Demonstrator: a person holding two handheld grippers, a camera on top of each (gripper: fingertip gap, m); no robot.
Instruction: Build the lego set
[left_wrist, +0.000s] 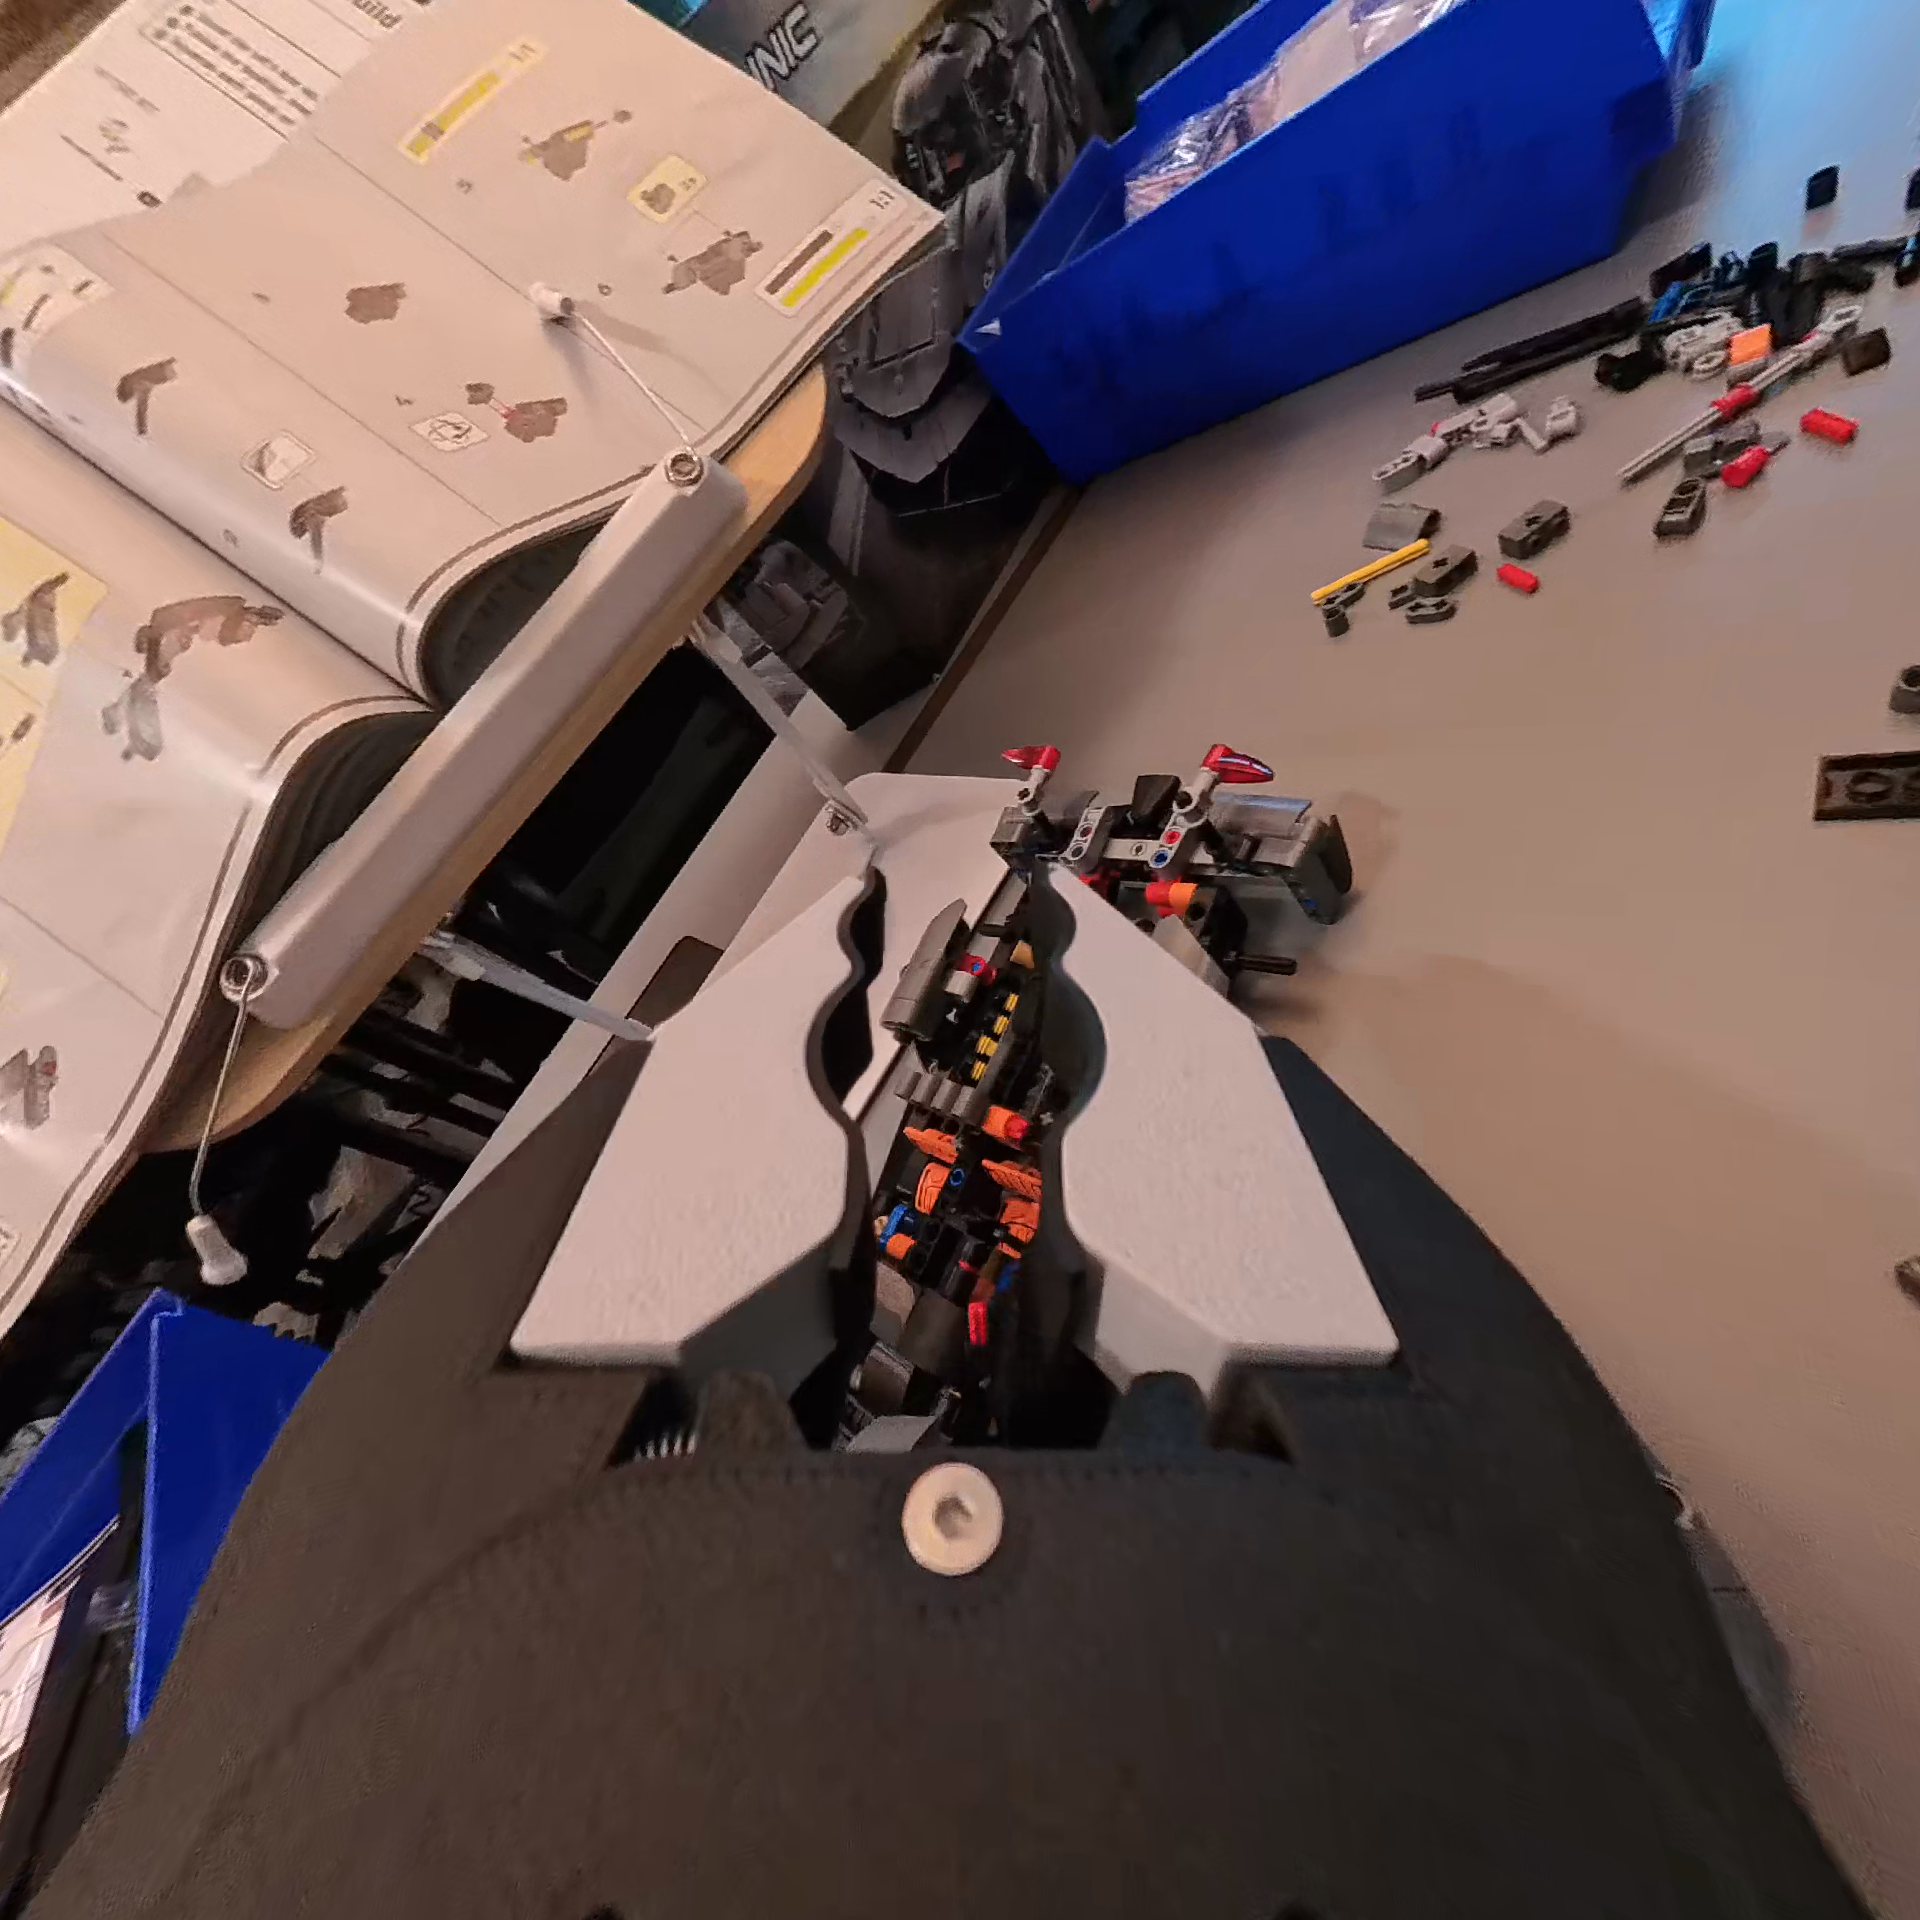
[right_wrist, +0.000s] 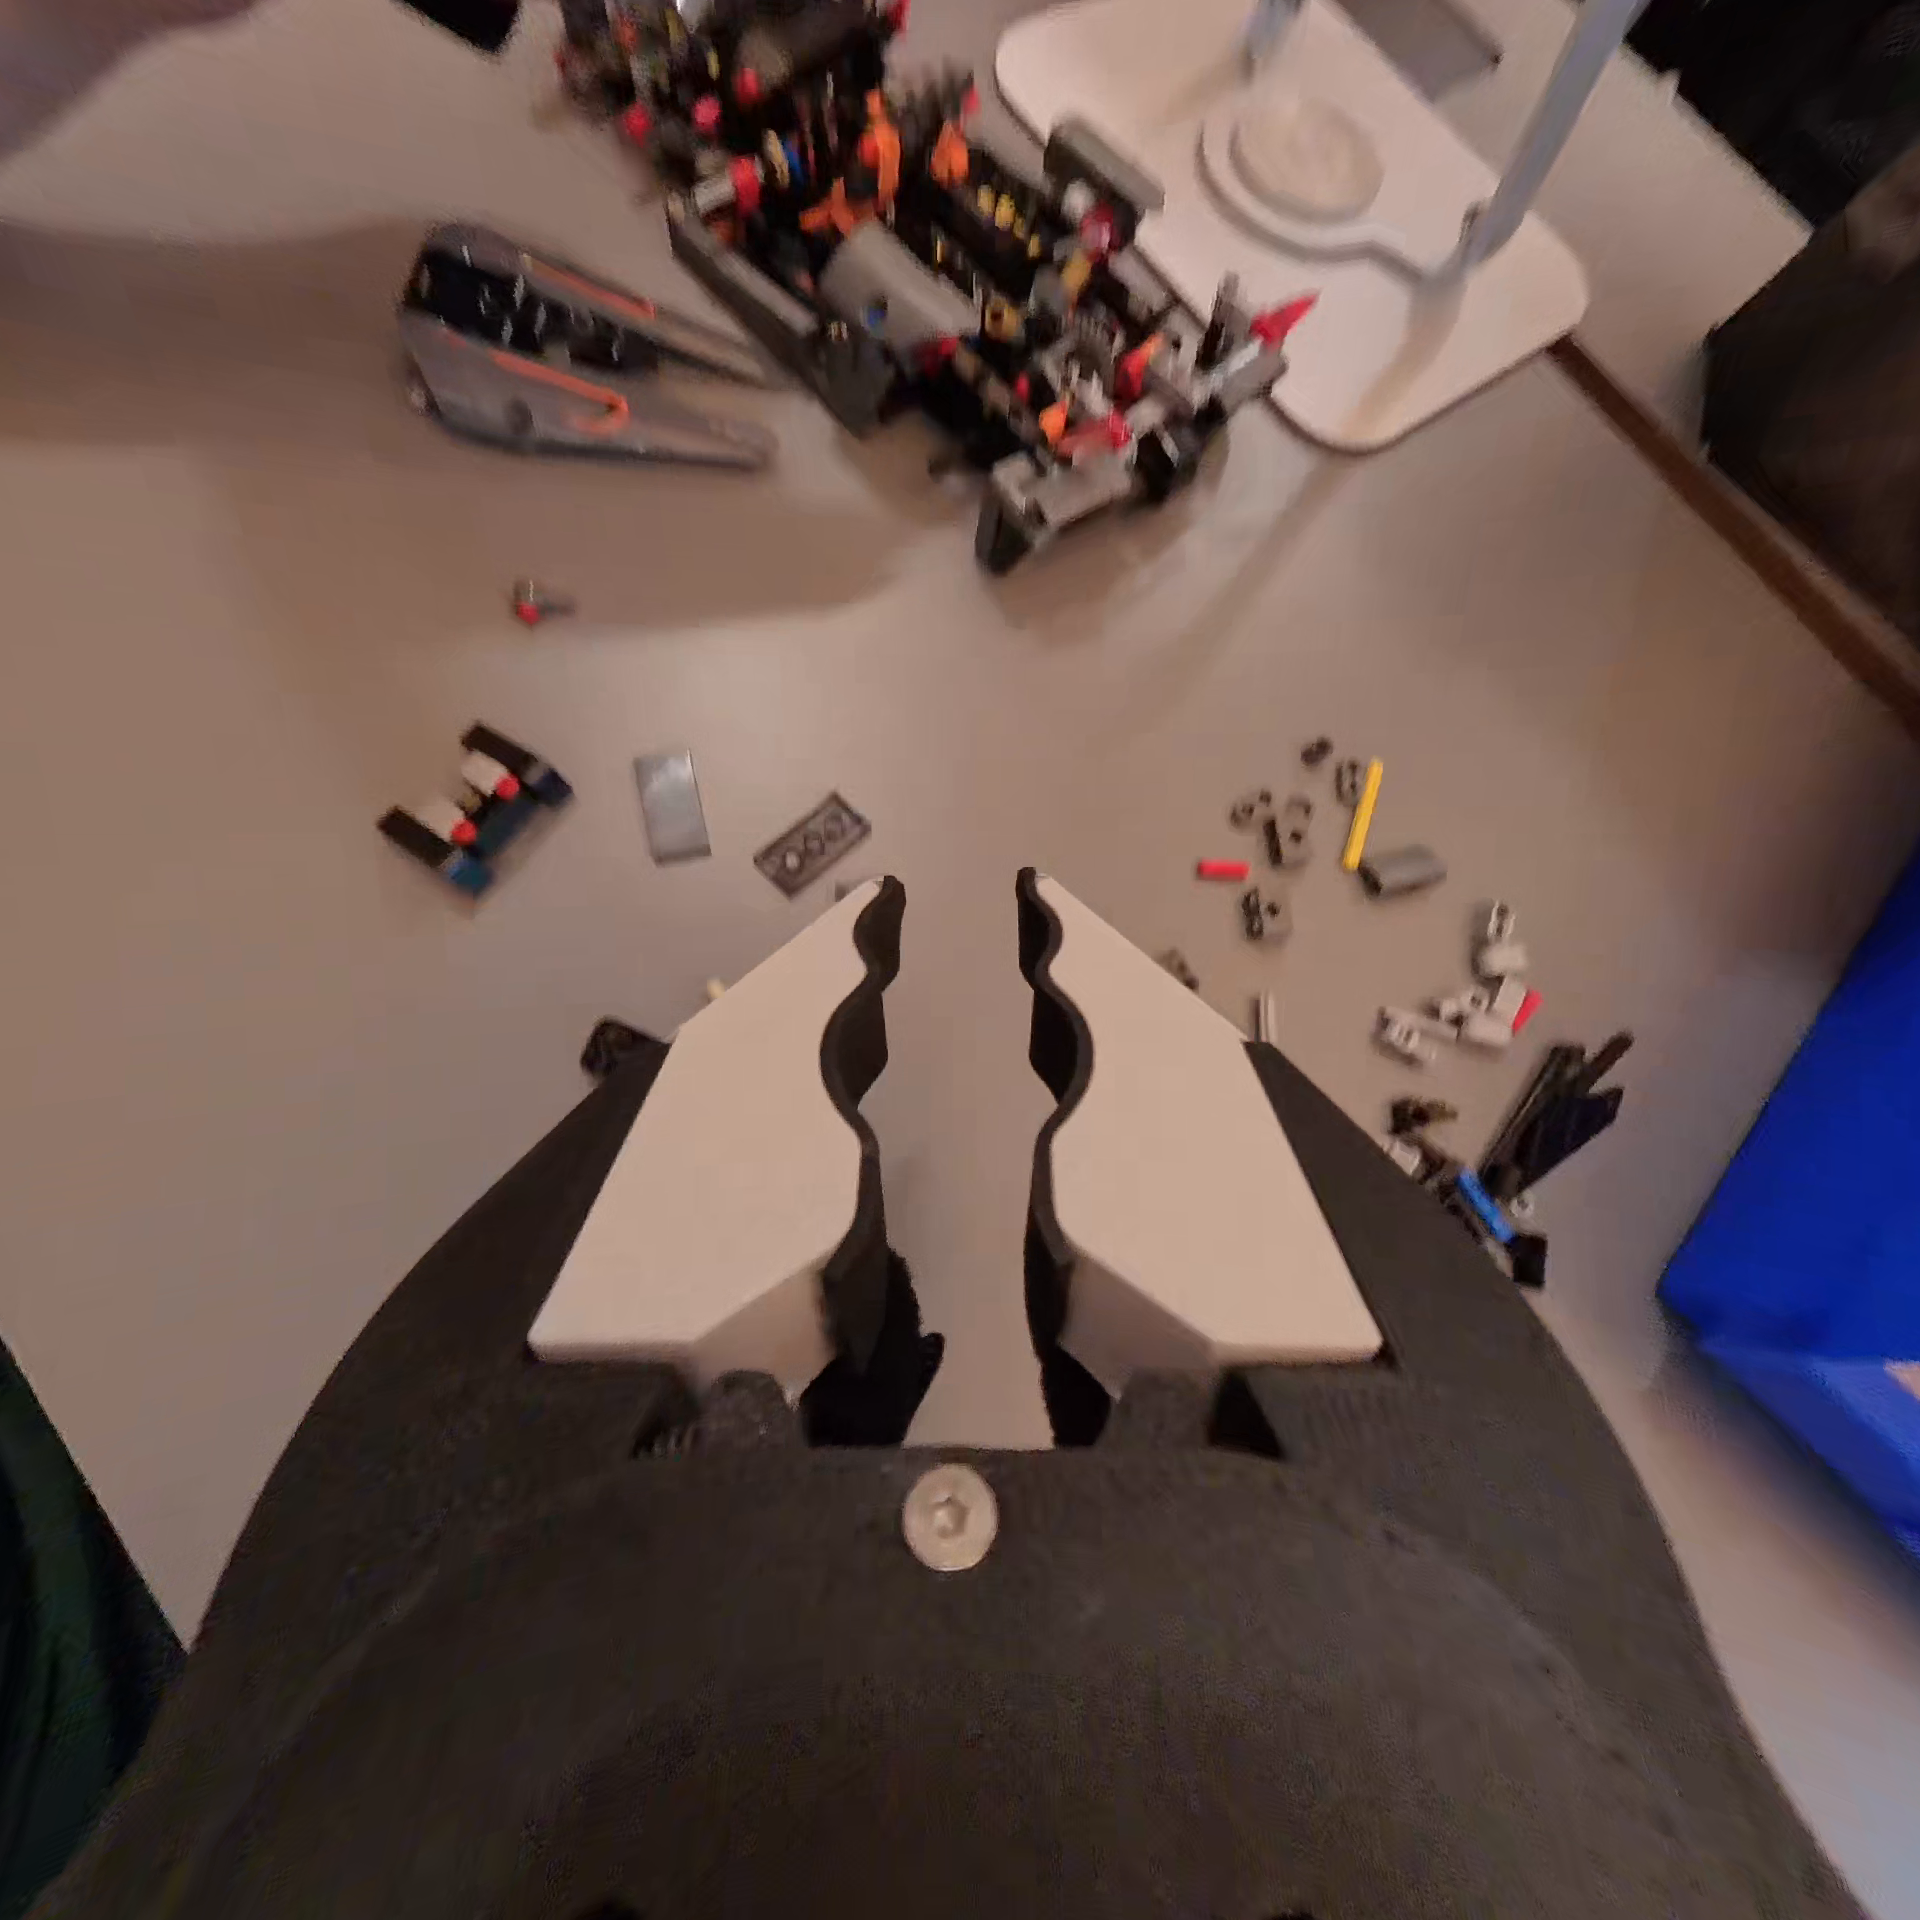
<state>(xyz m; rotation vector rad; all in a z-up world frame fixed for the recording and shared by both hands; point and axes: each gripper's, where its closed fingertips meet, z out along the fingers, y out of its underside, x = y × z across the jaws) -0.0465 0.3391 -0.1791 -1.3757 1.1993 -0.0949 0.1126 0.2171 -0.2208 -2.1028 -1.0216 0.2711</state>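
- The left gripper (left_wrist: 961, 883) is held low over the tabletop (left_wrist: 1558, 1039), pointed down and forward along the half-built model (left_wrist: 1164, 862).
- Its jaws are seen straddling the model's long body; whether they are pressing on it cannot be told.
- The model, made of black, grey, orange and red parts, is stood on the tabletop just beside the white base of the book stand (left_wrist: 935, 821), with two red pointed pieces at its far end.
- An open instruction booklet (left_wrist: 312, 343) is propped on the stand; its pages carry drawings and writing, which is left unread.
- A printed box (left_wrist: 790, 47) and a blue bin (left_wrist: 1351, 229) are seen behind, with loose parts (left_wrist: 1662, 395) scattered near the bin.
- The right gripper (right_wrist: 958, 881) is held higher, tilted down at the tabletop, well apart from the model (right_wrist: 987, 312).
- Its jaws are spread, with nothing between them.
- A dark flat plate (right_wrist: 812, 842), a grey tile (right_wrist: 672, 805) and a small black-and-white assembly (right_wrist: 473, 805) are laid just ahead of the right gripper.
- A grey wedge-shaped panel (right_wrist: 561, 353) with orange lines is laid beside the model.
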